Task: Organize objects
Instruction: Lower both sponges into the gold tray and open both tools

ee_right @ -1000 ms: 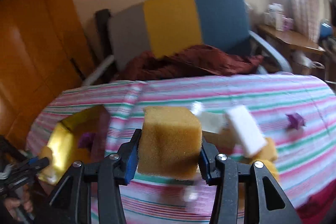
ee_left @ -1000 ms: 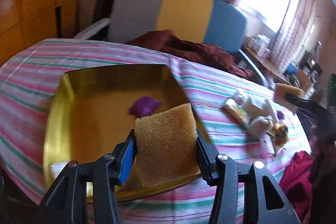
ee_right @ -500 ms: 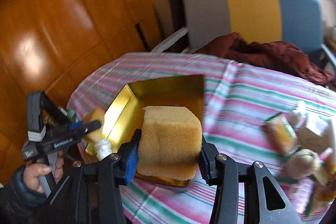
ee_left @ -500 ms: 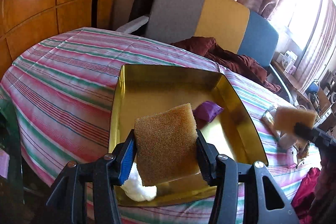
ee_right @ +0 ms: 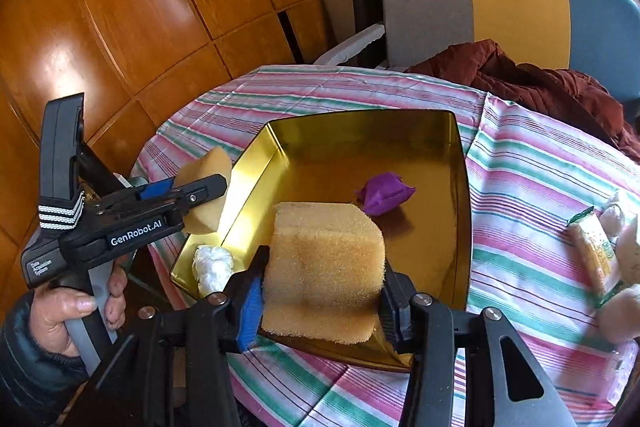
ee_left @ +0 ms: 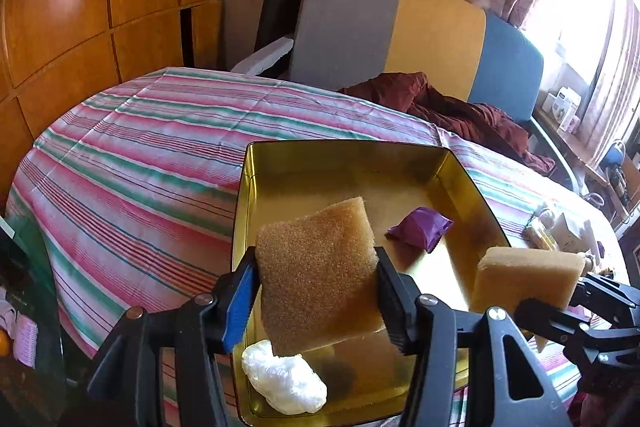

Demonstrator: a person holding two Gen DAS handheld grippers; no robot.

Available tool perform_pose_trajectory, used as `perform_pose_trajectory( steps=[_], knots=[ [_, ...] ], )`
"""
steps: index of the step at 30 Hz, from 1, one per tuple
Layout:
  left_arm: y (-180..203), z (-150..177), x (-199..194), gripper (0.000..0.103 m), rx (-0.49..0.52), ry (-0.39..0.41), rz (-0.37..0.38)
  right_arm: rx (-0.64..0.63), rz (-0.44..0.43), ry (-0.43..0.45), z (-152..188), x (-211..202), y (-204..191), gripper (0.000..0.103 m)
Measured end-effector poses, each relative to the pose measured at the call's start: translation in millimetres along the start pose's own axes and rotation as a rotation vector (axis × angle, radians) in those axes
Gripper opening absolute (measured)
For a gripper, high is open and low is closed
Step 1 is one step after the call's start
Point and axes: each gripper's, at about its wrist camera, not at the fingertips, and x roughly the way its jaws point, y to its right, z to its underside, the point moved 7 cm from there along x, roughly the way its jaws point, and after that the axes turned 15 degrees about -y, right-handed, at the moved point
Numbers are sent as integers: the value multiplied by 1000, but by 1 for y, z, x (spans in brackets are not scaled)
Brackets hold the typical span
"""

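Observation:
A gold metal tray sits on the striped tablecloth and holds a purple pouch and a white crumpled wad. My left gripper is shut on a tan sponge, held above the tray's near left side. My right gripper is shut on a second tan sponge, held over the tray's near right edge.
Several loose items, among them a wrapped packet and pale lumps, lie on the cloth right of the tray. A grey, yellow and blue chair with a dark red garment stands behind the table. Wooden panels line the left.
Both grippers have swung left toward the tray with their sponges. The right one has left the pile of loose items and now hangs over the tray's edge, close beside the left one.

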Motion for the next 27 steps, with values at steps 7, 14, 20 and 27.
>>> perform_pose_trajectory(
  steps=[7, 14, 20, 27],
  knots=[
    [-5, 0, 1, 62, -37, 4, -45, 47, 8, -14, -7, 21, 2, 53],
    [-11, 3, -5, 79, -51, 18, -58, 32, -33, -61, 2, 39, -8, 70],
    [-15, 10, -16, 79, -84, 40, -44, 39, 15, -30, 9, 25, -3, 79],
    [-12, 19, -26, 78, -89, 57, -41, 53, 86, 19, 14, 5, 4, 85]
  ],
)
